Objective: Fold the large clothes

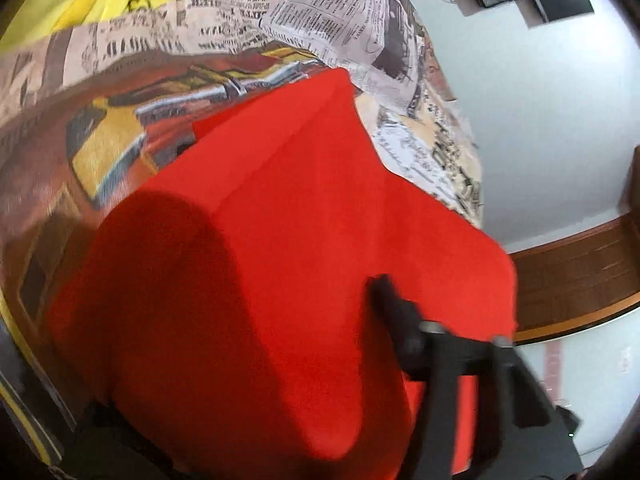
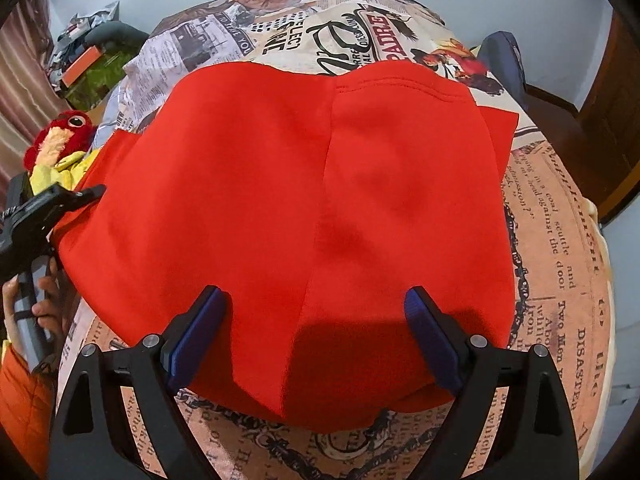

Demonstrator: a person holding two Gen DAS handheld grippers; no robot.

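Pale grey walls and dark wooden skirting frame a bed covered with a newspaper-print bedspread point(image 2: 556, 248) in cream, salmon and black lettering. Spread across that cover lies a large bright red fleece garment point(image 2: 304, 184), partly folded, with a stitched seam running down its middle and a double-stitched hem along its far edge.

In the right wrist view, the right tongs point(image 2: 316, 300) hover just above the near part of the red fabric, their blue-padded fingers point(image 2: 424, 320) spread wide, one on each side of the seam, with nothing pinched between them.

At the left edge of the same view, the left tongs point(image 2: 86, 194) reach the side edge of the garment, held by a hand point(image 2: 40, 300) in an orange quilted sleeve point(image 2: 20, 392). In the left wrist view, red cloth drapes over the lens area and hides one black finger point(image 1: 390, 300) from the other, so I cannot tell whether those tongs grip the fabric.

Beside the garment's left edge sit a red plush toy with a googly eye point(image 2: 60, 136) and some crumpled yellow cloth point(image 2: 56, 176).
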